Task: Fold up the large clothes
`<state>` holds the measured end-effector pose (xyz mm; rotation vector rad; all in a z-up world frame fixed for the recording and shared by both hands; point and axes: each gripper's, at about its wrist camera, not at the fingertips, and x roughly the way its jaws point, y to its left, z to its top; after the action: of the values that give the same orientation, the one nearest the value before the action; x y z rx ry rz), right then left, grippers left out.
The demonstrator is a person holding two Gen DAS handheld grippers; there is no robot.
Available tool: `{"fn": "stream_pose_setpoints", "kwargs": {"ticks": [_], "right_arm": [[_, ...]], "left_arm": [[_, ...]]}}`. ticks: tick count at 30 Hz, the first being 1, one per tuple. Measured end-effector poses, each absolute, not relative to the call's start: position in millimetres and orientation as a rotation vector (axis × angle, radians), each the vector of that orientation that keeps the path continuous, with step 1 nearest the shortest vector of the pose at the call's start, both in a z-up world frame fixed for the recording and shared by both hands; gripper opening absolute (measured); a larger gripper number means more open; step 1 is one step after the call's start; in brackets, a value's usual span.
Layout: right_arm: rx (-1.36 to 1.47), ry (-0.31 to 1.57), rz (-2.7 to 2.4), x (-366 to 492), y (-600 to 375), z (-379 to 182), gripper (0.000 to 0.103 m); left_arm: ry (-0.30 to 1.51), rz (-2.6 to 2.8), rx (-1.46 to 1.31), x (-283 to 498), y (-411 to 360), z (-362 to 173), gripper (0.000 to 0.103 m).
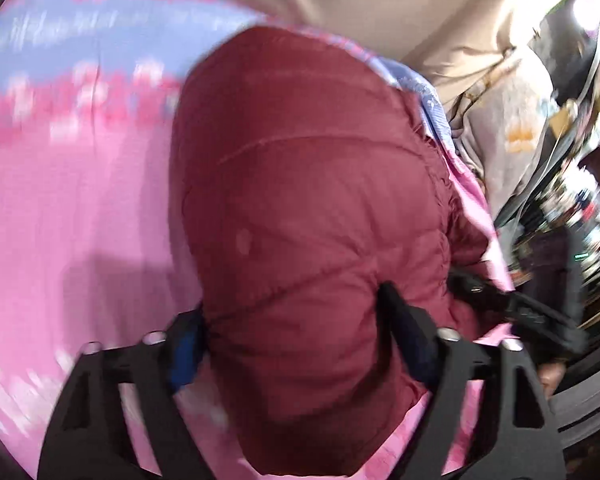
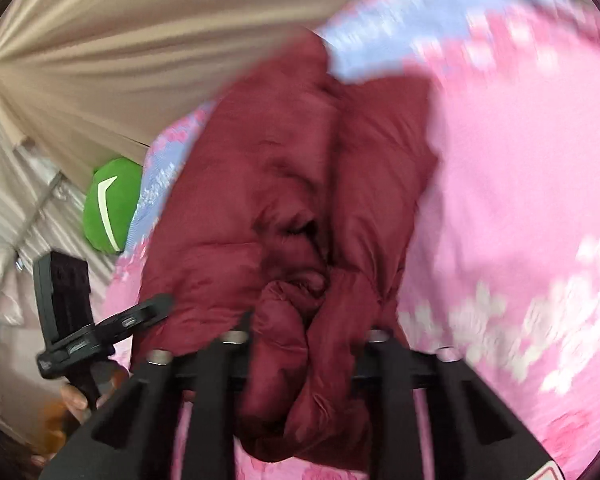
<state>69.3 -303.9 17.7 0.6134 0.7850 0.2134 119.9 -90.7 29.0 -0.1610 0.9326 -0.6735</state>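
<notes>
Writing was unreadable through blur. Left gripper and right gripper both clamped bunched maroon jacket; green cushion sat left of right jaws.

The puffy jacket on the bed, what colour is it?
Dark red, maroon jacket; clearest in the left wrist view.

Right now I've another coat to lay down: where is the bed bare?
Bare pink sheet lies beside the maroon jacket, toward the floral band. The other side is crowded: bed edge, curtain, green cushion.
</notes>
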Motion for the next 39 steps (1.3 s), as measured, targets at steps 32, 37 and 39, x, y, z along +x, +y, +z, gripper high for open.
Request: {"fn": "stream_pose_setpoints", "kwargs": {"ticks": [32, 37, 39], "right_arm": [[0.428, 0.685, -0.051, 91, -332, 104, 0.058], [0.531, 0.754, -0.061, 191, -362, 82, 0.054], [0.548, 0.79, -0.053, 216, -365, 72, 0.015]], "left_arm": [[0.847, -0.533, 0.149, 110, -127, 28, 0.079], [0.85, -0.523, 0.141, 109, -129, 28, 0.081], [0.851, -0.522, 0.143, 108, -130, 29, 0.081]]}}
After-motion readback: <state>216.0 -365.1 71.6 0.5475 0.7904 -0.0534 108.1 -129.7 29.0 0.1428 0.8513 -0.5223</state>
